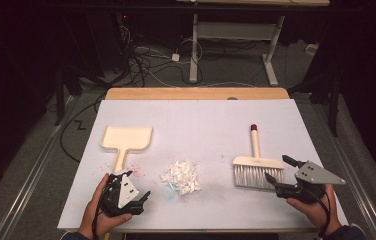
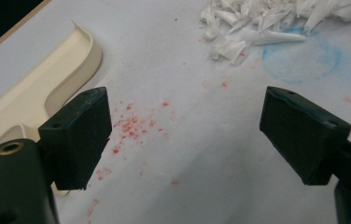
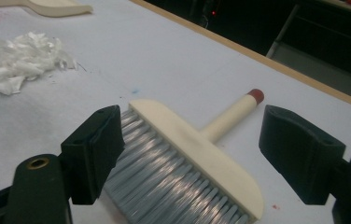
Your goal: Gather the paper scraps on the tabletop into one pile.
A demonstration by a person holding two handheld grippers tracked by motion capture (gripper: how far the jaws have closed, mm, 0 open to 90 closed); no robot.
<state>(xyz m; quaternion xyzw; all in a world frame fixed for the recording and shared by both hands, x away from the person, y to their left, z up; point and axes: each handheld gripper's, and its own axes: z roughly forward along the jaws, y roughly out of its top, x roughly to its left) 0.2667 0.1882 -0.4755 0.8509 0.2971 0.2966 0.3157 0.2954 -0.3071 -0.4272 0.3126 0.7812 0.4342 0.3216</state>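
While the left claw (image 1: 135, 187) rests released near the dustpan (image 1: 126, 138) handle, the right claw (image 1: 280, 169) gapes just beside the brush (image 1: 256, 167), angled low over the worktop (image 1: 201, 120).

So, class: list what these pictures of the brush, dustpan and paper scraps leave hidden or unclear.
- Dustpan: left gripper view, handle behind the near jaw, pan cut by the frame edge.
- Brush: right gripper view, bristle tips cut by the bottom edge.
- Paper scraps: high view, single pieces too small to count.

High view overlooks the table (image 1: 196, 115); close claw views share its paper scraps (image 1: 181, 176).
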